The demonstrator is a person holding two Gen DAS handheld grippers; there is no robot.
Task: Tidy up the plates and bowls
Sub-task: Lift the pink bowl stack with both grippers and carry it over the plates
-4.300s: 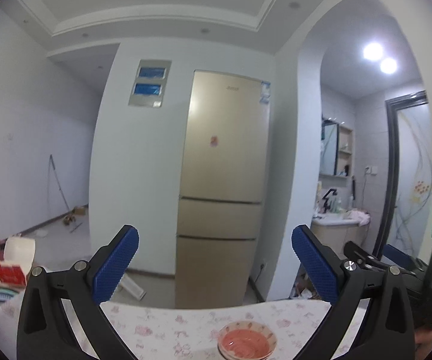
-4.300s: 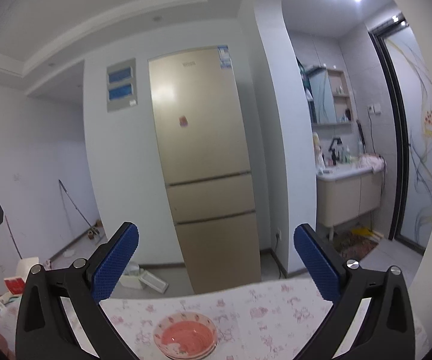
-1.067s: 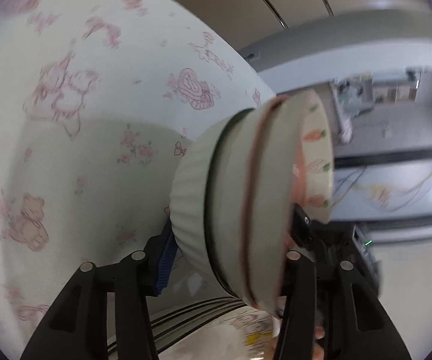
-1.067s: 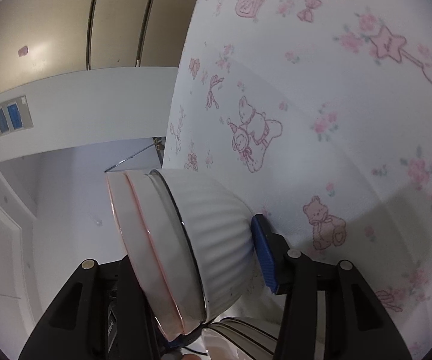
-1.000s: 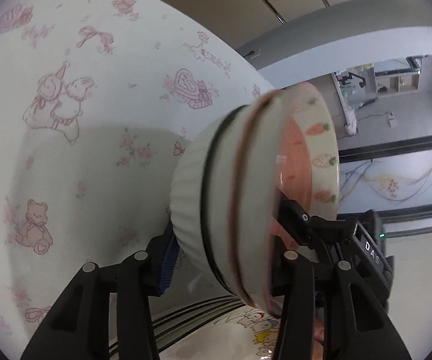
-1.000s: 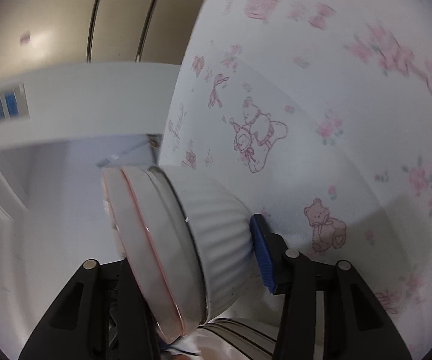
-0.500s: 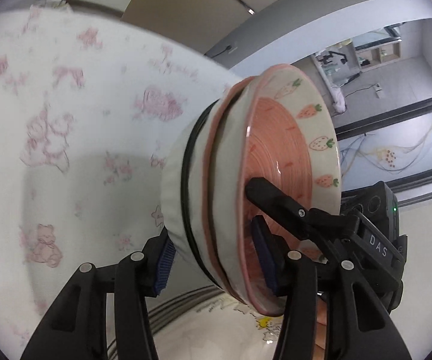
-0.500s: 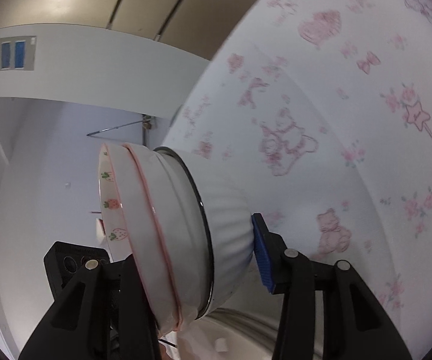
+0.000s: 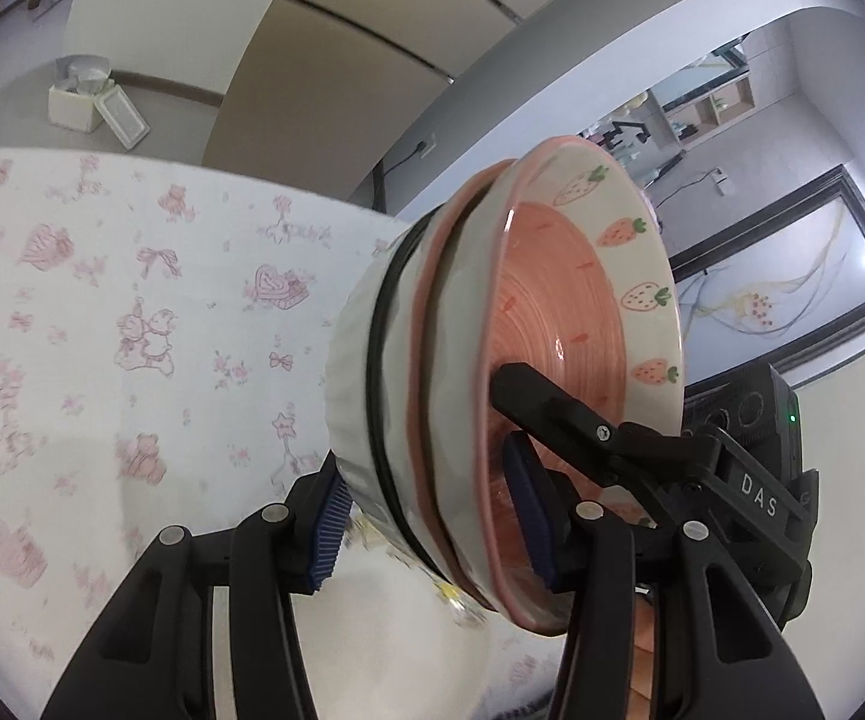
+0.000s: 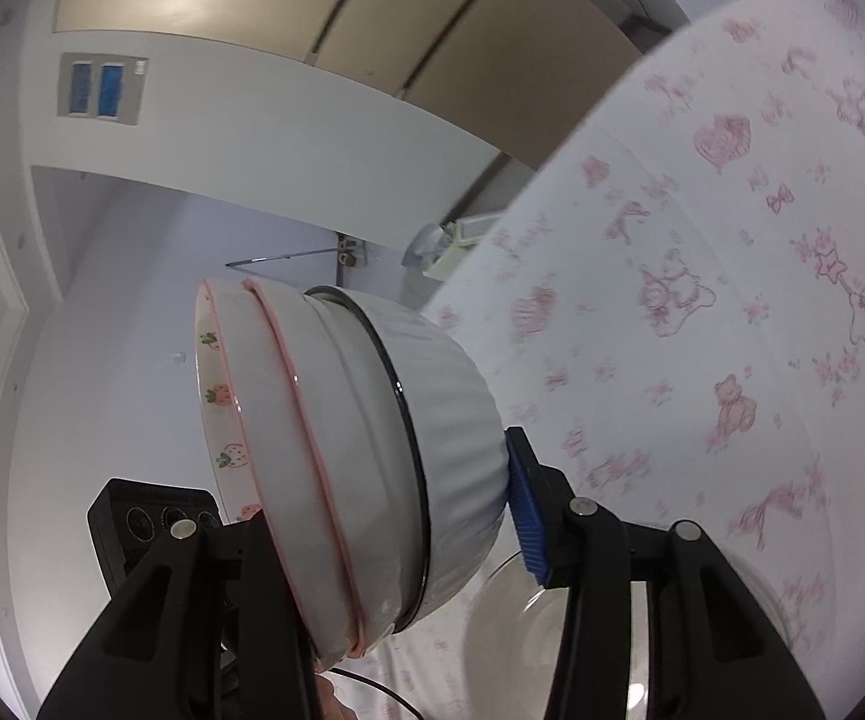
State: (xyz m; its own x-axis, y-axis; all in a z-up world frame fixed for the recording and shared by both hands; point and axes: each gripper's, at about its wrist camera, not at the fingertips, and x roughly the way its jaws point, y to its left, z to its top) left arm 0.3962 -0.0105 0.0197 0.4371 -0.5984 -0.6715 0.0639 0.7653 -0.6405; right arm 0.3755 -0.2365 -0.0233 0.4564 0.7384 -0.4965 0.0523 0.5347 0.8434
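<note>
Stack of bowls up off the pink-print tablecloth: ribbed white one with black rim outermost, glossy strawberry-rimmed pink ones nested inside. Pinched from both sides by left gripper and right gripper.

Right gripper clamps a nested bowl stack at lower centre of frame, tilted sideways. Patterned tablecloth fills the right; refrigerator across the top.
</note>
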